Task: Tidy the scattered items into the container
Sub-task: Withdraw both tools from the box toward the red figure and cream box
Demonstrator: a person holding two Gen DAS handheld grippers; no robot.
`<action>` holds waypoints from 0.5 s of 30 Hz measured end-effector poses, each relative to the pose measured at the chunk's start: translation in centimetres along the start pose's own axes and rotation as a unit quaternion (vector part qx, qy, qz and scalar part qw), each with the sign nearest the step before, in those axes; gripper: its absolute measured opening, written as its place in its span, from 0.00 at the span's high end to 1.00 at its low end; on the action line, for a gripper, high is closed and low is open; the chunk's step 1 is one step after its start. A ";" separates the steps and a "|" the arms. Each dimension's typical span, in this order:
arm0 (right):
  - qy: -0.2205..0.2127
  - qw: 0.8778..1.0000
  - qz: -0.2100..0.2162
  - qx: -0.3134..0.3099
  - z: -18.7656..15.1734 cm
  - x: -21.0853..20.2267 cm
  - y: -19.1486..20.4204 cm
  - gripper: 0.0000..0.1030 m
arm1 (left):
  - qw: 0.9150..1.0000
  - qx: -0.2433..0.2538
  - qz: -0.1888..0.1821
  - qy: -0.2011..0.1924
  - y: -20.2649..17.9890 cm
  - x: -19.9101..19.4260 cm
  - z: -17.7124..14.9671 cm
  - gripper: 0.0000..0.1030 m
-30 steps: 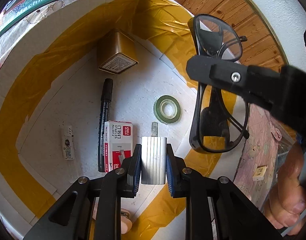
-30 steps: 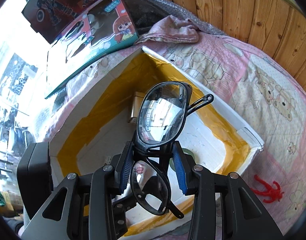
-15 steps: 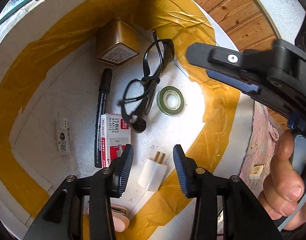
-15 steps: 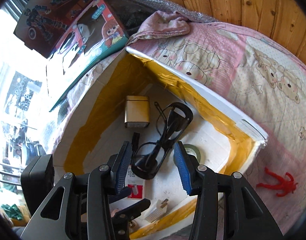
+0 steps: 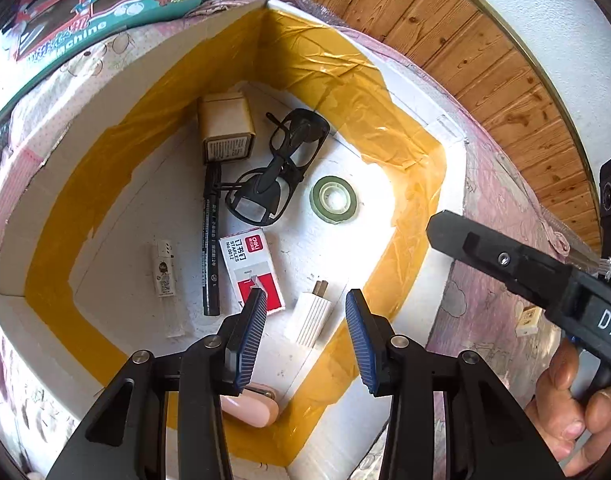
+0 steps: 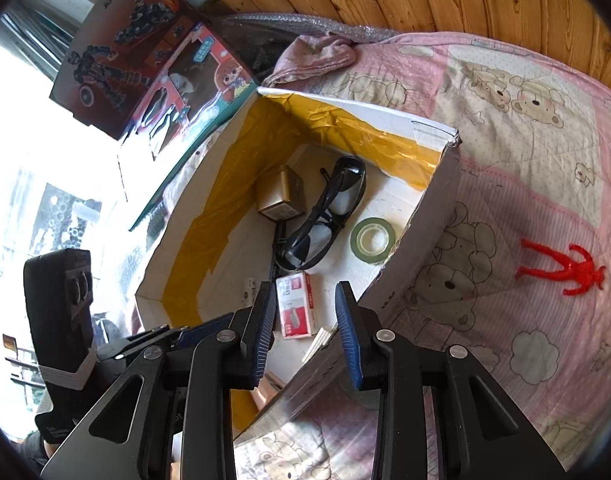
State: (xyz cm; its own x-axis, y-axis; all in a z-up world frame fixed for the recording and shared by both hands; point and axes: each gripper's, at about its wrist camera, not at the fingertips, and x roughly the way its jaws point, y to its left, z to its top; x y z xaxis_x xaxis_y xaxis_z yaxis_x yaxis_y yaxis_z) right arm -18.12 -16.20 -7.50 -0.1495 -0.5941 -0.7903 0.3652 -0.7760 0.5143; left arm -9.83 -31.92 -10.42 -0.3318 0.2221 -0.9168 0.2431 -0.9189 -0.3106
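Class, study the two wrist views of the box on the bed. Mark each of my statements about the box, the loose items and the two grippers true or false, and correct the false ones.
1. The glasses lie inside the box. True.
2. The left gripper holds the white plug. False: it is open, the plug lies on the box floor.
3. The red figure is in the box. False: it lies on the bedspread outside.
4. The right gripper is open and empty. True.
5. The tape roll is stacked on the staples box. False: they lie apart.
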 end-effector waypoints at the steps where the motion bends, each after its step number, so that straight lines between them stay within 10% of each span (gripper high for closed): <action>1: -0.002 1.000 0.002 0.002 -0.3 -0.3 0.1 0.68 | 1.000 0.008 0.005 -0.006 -0.3 -0.4 -0.1 0.58; 15: -0.023 0.999 0.008 0.042 -6.1 -4.1 -0.7 0.68 | 0.990 0.107 0.053 -0.071 -5.0 -4.7 -2.4 0.58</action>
State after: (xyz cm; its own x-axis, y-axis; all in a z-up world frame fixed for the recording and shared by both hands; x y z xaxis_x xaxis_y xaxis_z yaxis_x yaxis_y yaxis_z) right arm -12.15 -11.94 -6.69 -0.1874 -0.6139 -0.7668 0.2897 -0.7805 0.5540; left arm -7.26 -27.59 -5.17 -0.4426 0.0862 -0.8926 0.0900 -0.9861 -0.1399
